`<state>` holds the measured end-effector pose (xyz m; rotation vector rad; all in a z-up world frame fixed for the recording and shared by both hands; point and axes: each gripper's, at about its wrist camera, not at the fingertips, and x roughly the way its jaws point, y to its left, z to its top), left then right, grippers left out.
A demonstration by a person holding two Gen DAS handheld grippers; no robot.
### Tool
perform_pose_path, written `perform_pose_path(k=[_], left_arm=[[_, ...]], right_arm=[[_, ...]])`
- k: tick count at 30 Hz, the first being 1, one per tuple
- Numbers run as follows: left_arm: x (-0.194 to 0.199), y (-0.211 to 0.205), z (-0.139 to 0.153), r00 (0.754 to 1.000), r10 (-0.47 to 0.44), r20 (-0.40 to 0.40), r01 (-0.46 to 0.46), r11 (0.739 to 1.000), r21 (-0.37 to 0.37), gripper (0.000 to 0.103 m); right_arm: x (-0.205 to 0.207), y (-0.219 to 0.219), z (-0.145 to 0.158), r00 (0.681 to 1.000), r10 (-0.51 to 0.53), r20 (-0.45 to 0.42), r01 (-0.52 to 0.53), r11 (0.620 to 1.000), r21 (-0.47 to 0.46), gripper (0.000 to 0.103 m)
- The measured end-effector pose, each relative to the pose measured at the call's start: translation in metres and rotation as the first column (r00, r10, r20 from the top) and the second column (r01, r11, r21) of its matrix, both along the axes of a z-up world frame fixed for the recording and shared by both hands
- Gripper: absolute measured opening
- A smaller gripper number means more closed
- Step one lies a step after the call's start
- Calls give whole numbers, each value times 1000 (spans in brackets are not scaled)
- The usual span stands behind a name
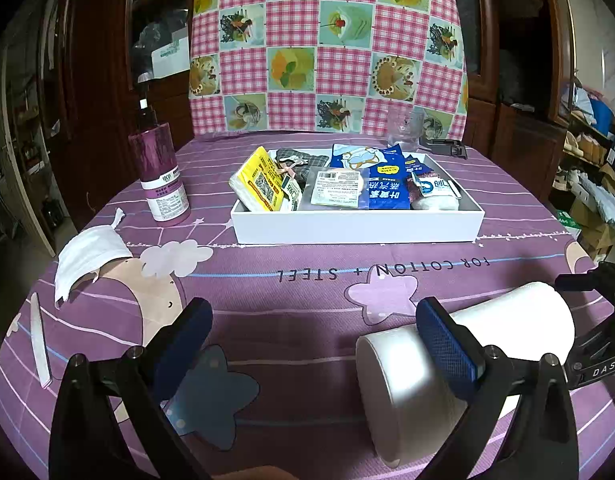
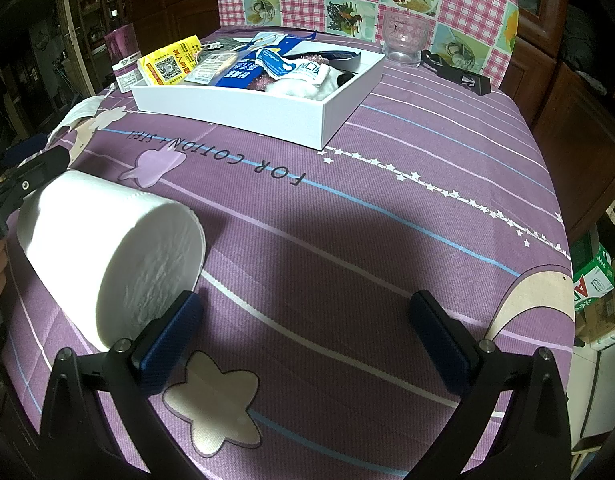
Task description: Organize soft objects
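I see the shallow white box [image 1: 355, 226] on the table [image 1: 307, 292], its rectangular card walls holding a yellow tissue pack [image 1: 257, 180], a grey checked fabric pouch [image 1: 303, 158], glossy blue sachets [image 1: 387, 190] and a fluffy white sock bundle [image 1: 433, 200]. Behind it stands a clear glass cup [image 2: 405, 38]; to its left, a purple cylindrical bottle [image 1: 161, 174]. A pleated white face mask [image 1: 87, 256] lies flat on the woven purple cloth. The toilet paper roll [image 1: 503, 332], soft, white and cylindrical, lies on its side between my 2 grippers. My left gripper [image 1: 313, 344] has its jaws apart, 1 pad over the roll's near end. My right gripper [image 2: 303, 340] is likewise spread wide, holding nothing, the roll just beside its left pad.
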<state>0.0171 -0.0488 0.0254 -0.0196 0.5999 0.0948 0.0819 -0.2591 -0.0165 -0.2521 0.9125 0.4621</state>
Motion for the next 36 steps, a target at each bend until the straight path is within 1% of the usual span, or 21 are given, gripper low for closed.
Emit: perform_pose_path(k=[29,32,36], left_arm=[[-1,-3,0,1000,0,1,0,1000,5,103],[-1,1,0,1000,-6,1,6,1000,-9,103],[2,9,-1,1000,-20,-8,20,999,-48,103]], right_arm=[[0,0,0,1000,0,0,0,1000,0,103],[0,0,0,1000,0,0,0,1000,0,103],[0,0,0,1000,0,0,0,1000,0,103]])
